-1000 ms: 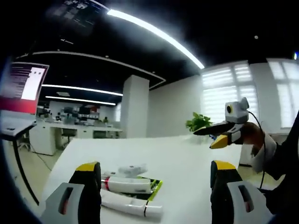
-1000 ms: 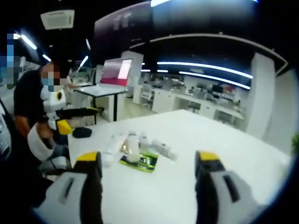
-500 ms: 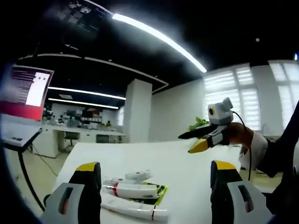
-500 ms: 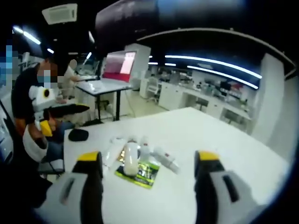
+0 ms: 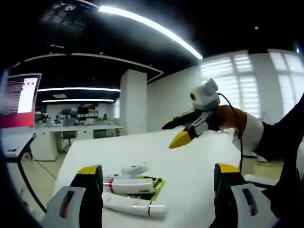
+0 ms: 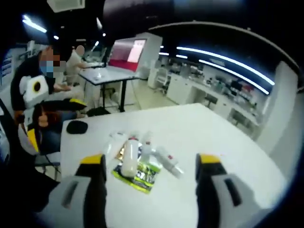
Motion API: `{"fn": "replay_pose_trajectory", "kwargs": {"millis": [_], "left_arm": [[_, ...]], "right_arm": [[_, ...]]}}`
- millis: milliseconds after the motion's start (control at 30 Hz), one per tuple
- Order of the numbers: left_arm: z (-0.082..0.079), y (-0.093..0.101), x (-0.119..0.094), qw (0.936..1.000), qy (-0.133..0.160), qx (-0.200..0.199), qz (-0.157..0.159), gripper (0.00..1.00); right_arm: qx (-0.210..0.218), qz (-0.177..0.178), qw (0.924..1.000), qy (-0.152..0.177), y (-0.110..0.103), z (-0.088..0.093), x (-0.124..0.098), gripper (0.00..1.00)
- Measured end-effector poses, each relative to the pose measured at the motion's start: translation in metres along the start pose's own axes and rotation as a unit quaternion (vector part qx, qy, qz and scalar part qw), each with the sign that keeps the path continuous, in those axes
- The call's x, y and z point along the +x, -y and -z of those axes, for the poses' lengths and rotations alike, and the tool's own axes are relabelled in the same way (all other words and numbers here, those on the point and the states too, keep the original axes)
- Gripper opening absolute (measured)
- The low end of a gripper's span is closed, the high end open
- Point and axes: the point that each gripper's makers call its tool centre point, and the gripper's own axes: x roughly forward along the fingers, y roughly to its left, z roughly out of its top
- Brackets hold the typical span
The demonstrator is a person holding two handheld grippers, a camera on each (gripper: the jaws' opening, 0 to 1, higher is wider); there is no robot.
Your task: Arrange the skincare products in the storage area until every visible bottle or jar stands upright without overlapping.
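Observation:
Several white skincare tubes and bottles lie flat in a small pile on the white table [image 5: 199, 161]. In the left gripper view a long white tube [image 5: 130, 205] lies nearest, a tube with a red band [image 5: 129, 186] rests on a green-edged card [image 5: 153, 183], and a small bottle [image 5: 133, 169] lies behind. My left gripper [image 5: 159, 183] is open, just short of the pile. In the right gripper view the same pile [image 6: 137, 154] lies ahead on the green card [image 6: 137, 175]. My right gripper [image 6: 151, 166] is open above the table, and it shows in the left gripper view [image 5: 183, 130] held high.
A dark round object [image 6: 77, 127] lies on the table's left part in the right gripper view. A desk with a pink-lit screen [image 6: 127, 51] stands behind, with a seated person [image 6: 35, 95] beside it. Office desks and a white pillar [image 5: 133, 102] lie beyond.
My right gripper has swung leftward and closer over the table in the left gripper view. The right gripper view now looks more steeply down at the pile. The products lie as before.

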Motion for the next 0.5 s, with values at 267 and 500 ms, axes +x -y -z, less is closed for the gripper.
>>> {"fn": "replay_pose_trajectory", "kwargs": {"millis": [267,500], "left_arm": [[-0.001,0.0,-0.01,0.9998,0.018,-0.007,-0.006,0.98],[-0.012,-0.008,-0.021,0.9985,0.044,-0.025,-0.018,0.97]], "right_arm": [[-0.006,-0.011,0.9997,-0.022,-0.009,-0.004,0.009,0.7],[-0.023,-0.036,0.9986,-0.033,-0.021,-0.019,0.029,0.66]]}}
